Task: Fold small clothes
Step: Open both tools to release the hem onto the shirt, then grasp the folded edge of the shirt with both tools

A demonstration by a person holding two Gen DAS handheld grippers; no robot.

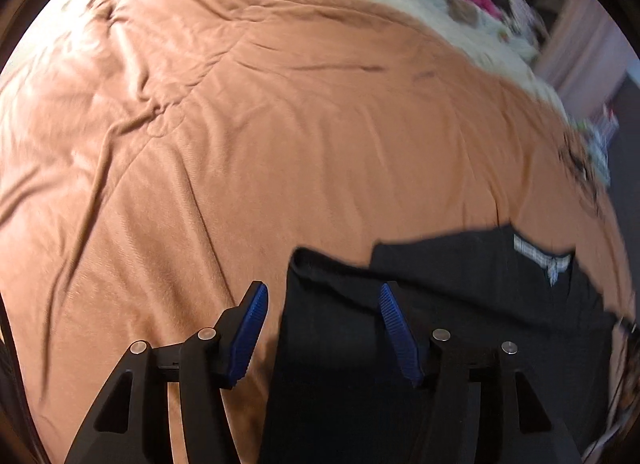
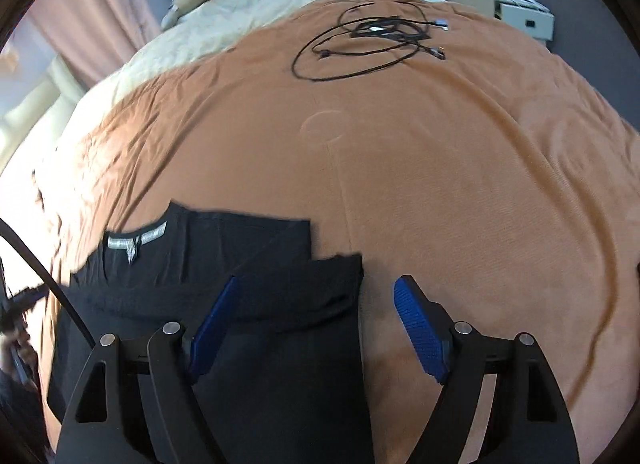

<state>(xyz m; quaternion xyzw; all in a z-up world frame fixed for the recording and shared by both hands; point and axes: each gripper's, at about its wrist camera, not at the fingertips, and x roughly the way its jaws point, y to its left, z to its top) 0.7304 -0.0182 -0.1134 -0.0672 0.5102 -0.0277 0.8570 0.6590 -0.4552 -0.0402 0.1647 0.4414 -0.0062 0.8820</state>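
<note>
Open right hand-held gripper (image 2: 318,328) above black garment (image 2: 256,260) on orange blanket (image 2: 440,184).

Tangled black cables (image 2: 372,40) on orange blanket (image 2: 440,184), cream bedding (image 2: 192,40) beyond

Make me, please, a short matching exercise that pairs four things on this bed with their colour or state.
Things:
1. black garment
2. blanket
3. cables
4. right gripper

Descriptions:
A. orange-brown, spread over the bed
B. open, blue pads apart
C. lying flat, a white label at its neck
D. loosely coiled at the far end of the bed

Pairs: 1-C, 2-A, 3-D, 4-B
</note>
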